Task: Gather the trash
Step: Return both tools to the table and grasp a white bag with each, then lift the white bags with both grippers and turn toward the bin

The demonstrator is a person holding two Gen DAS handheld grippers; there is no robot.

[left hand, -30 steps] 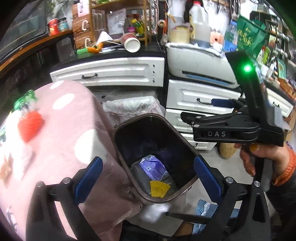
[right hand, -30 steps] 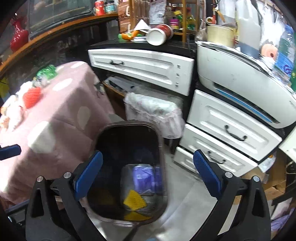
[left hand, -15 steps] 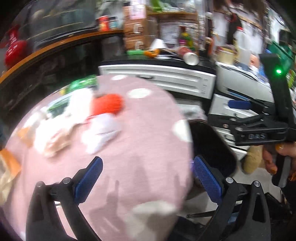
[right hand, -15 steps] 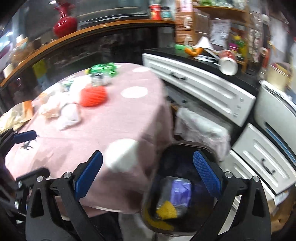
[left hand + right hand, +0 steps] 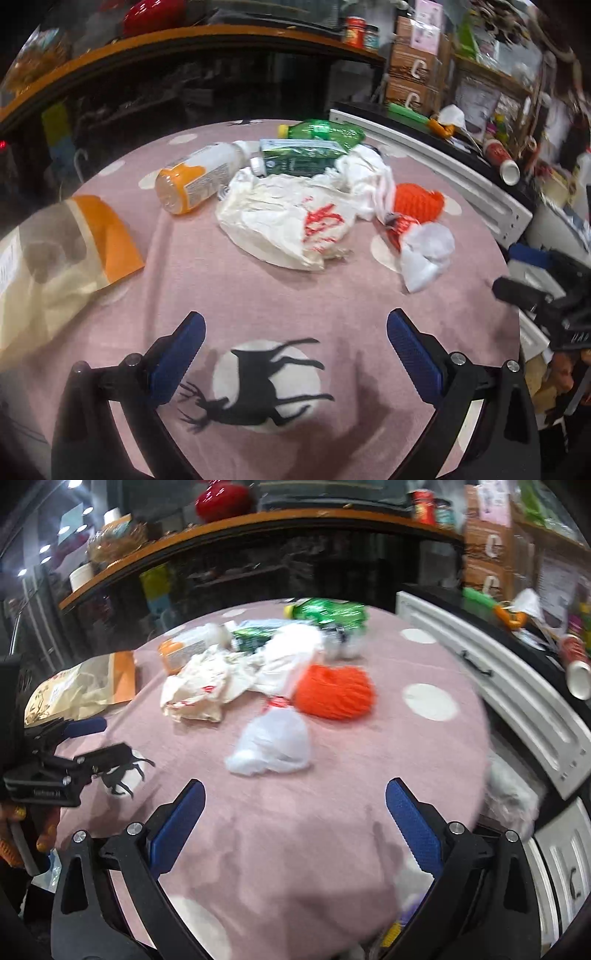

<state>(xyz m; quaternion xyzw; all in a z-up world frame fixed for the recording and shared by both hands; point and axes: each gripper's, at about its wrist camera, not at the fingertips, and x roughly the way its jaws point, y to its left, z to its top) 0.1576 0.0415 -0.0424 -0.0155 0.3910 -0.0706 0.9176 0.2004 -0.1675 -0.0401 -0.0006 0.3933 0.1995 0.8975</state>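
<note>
- Both tools, left tool (image 5: 295,354) and right tool (image 5: 293,830), are hovering with fingers apart and empty.
- White bag (image 5: 271,744) is lying on the worktop (image 5: 424,746), centre frame, directly ahead of the nearer right tool.

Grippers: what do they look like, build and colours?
Both match. The left gripper and the right gripper each have two black plastic arms with silver pivot screws and blue ribbed pads. Seen from the side, the bodies are black, with faint lettering on one face. An orange cuff shows by the left handle.
</note>
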